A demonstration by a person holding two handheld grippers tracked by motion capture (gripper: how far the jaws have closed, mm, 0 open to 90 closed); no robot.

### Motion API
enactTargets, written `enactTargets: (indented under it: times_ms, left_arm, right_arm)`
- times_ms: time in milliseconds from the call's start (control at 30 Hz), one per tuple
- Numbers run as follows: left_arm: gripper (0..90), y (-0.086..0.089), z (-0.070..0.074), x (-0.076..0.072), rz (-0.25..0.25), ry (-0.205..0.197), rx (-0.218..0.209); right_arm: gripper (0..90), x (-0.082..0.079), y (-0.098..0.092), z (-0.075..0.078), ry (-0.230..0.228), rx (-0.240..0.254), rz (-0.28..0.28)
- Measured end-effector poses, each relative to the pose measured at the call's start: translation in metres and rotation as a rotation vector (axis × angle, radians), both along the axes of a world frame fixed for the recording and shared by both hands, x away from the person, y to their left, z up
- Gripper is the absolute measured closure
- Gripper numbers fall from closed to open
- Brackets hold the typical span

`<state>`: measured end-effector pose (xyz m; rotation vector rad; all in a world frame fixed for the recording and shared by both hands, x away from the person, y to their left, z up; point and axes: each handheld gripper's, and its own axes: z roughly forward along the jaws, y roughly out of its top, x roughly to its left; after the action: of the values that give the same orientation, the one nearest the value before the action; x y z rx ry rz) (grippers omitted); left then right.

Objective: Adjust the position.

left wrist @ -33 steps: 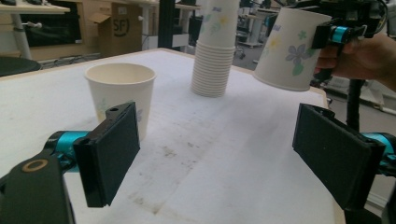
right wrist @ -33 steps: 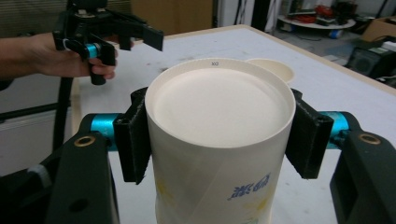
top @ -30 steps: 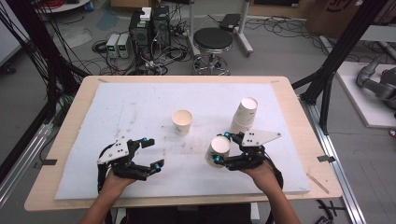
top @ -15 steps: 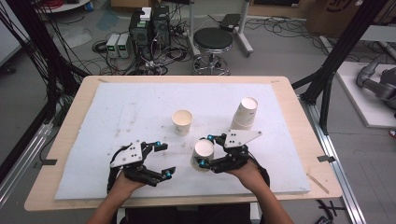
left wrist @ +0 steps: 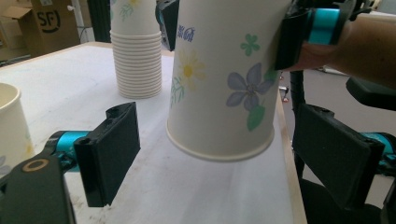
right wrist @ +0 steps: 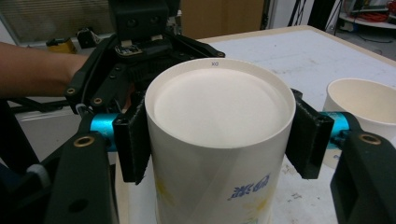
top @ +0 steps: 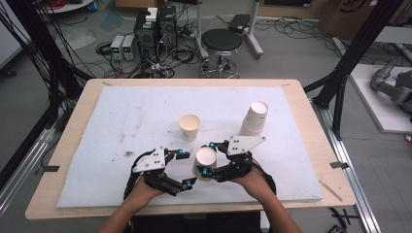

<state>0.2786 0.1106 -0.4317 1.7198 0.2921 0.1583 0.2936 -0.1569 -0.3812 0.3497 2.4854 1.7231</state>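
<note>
A flowered paper cup [top: 206, 158] hangs upside down just above the white mat, near the front middle. My right gripper [top: 209, 158] is shut on its upper part, and in the right gripper view the pads [right wrist: 133, 140] press both sides of the cup [right wrist: 219, 116], whose base faces the camera. My left gripper [top: 187, 168] is open right beside it. In the left gripper view its jaws flank the lower rim of the cup [left wrist: 224, 93] without touching, left gripper [left wrist: 224, 156].
An upright paper cup [top: 189, 126] stands mid-mat, and a stack of inverted cups [top: 255, 118] stands to its right. The white mat [top: 121, 116] covers a wooden table [top: 311, 126]. A stool [top: 221, 41] and electronics sit beyond the far edge.
The right gripper has carried the cup leftward along the front of the mat. The left gripper has moved right until its jaws flank the cup.
</note>
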Motion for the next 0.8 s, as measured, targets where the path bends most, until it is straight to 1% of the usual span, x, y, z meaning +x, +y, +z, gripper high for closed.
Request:
enactTargets:
  times_ms: [133, 167, 233, 267, 300, 500, 633, 667, 800]
  left_arm:
    - [15.0, -0.006, 0.001, 0.001, -0.014, -0.003, -0.003]
    - [15.0, -0.007, 0.0, 0.001, -0.019, -0.001, 0.0]
    - [15.5, -0.01, 0.0, 0.002, -0.028, -0.003, 0.006]
    - [15.6, -0.011, -0.001, 0.002, -0.032, -0.003, 0.004]
    - [15.8, -0.012, -0.001, 0.002, -0.034, -0.002, 0.005]
    - [18.4, -0.015, 0.0, 0.002, -0.055, -0.01, 0.001]
    - [21.6, -0.015, 0.0, 0.002, -0.069, -0.015, -0.001]
    - [22.5, -0.015, 0.0, 0.002, -0.074, -0.016, -0.004]
    - [26.8, -0.015, 0.0, 0.002, -0.086, -0.035, 0.008]
  right_arm:
    - [34.8, -0.001, 0.001, 0.0, -0.001, 0.002, 0.005]
    - [34.8, -0.002, 0.001, 0.0, 0.006, 0.002, 0.01]
    - [34.8, -0.002, 0.002, 0.0, 0.004, 0.005, 0.015]
    - [34.8, -0.003, 0.003, 0.0, 0.011, 0.008, 0.019]
    - [34.8, -0.003, 0.003, 0.0, 0.006, 0.007, 0.019]
    - [34.8, -0.003, 0.006, -0.001, 0.015, 0.017, 0.039]
    - [34.9, -0.003, 0.008, -0.002, 0.026, 0.032, 0.047]
    - [34.9, -0.002, 0.008, -0.002, 0.035, 0.036, 0.054]
    - [35.3, -0.001, 0.008, -0.004, 0.048, 0.05, 0.058]
